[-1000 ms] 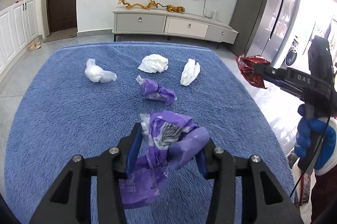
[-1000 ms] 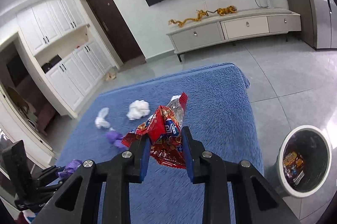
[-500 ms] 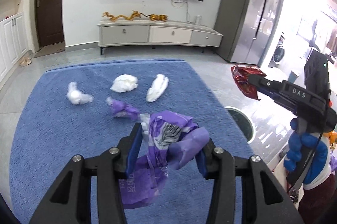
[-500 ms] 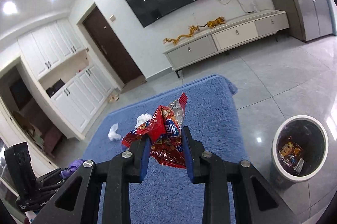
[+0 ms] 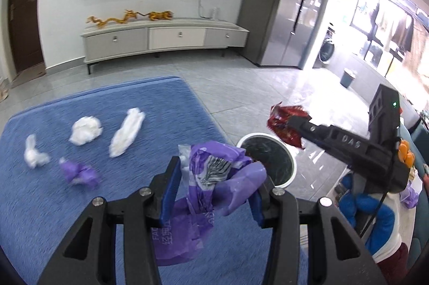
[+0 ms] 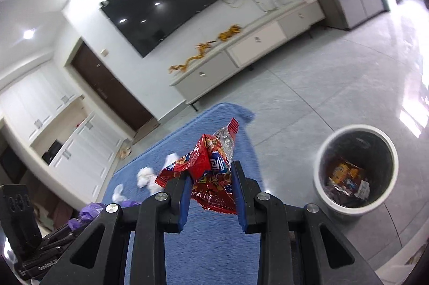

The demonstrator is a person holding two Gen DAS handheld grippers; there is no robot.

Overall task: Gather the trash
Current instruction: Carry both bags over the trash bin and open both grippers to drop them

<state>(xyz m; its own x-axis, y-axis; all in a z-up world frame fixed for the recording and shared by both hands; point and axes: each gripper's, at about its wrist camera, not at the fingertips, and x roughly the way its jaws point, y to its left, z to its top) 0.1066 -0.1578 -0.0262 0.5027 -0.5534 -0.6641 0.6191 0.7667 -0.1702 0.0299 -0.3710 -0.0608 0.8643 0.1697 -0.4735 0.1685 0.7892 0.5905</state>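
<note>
1. My left hand-held gripper point(image 5: 214, 185) is clamped, jaws part-open, on a crumpled purple plastic bag point(image 5: 214, 177), held above the blue fuzzy rug point(image 5: 53, 204), near the bin.
2. My right hand-held gripper point(image 6: 211, 193) is closed narrow on a crinkled red foil snack wrapper point(image 6: 211, 172).
3. Round white trash bin point(image 6: 356, 210) w/ wrappers inside sits on the grey tile floor point(image 6: 335, 86), right of the rug.
4. 3 white tissue wads point(image 5: 85, 129) + a small purple scrap point(image 5: 77, 173) lie on the rug.

Both wrist views look down along their tongs, sharing the blue rug point(image 5: 67, 204) and white bin point(image 6: 356, 169).
</note>
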